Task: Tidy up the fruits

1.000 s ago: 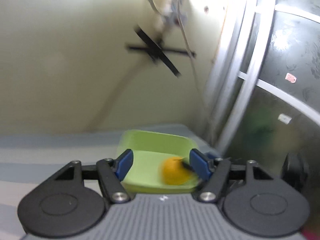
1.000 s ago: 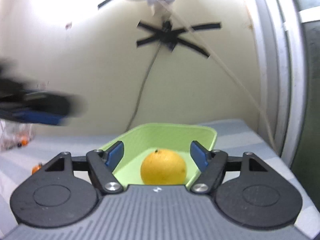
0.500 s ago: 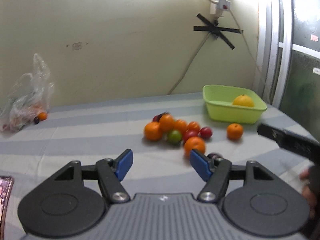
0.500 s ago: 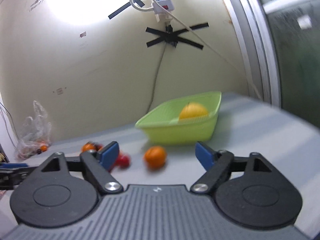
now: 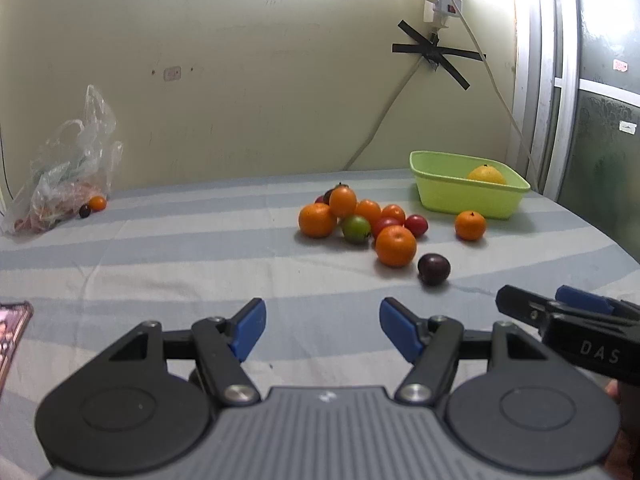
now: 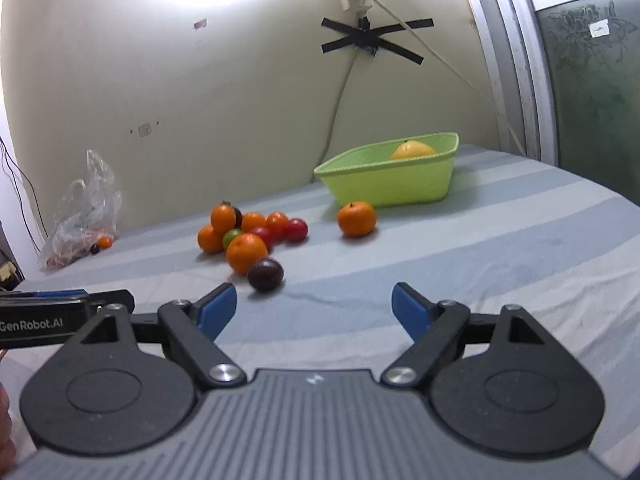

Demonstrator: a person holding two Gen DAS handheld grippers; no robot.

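Note:
A green basket point(image 5: 464, 200) point(image 6: 384, 184) at the back right holds one yellow-orange fruit point(image 5: 486, 174) point(image 6: 412, 150). A pile of oranges, red fruits and a green one point(image 5: 356, 218) point(image 6: 248, 232) lies mid-table. A single orange point(image 5: 470, 225) point(image 6: 356, 219) sits in front of the basket. A dark plum point(image 5: 434, 269) point(image 6: 265, 275) lies nearest. My left gripper point(image 5: 322, 328) is open and empty, well short of the pile. My right gripper point(image 6: 314, 308) is open and empty; the plum is just beyond its left finger.
A clear plastic bag with small fruits point(image 5: 68, 176) point(image 6: 84, 216) lies at the far left by the wall. A phone point(image 5: 12, 332) lies at the left edge. A cable hangs down the wall behind the basket. The striped cloth covers the table.
Both grippers have pulled back from the basket toward the near side of the table. The fruit they were over now lies in the basket, and the whole pile has come into view.

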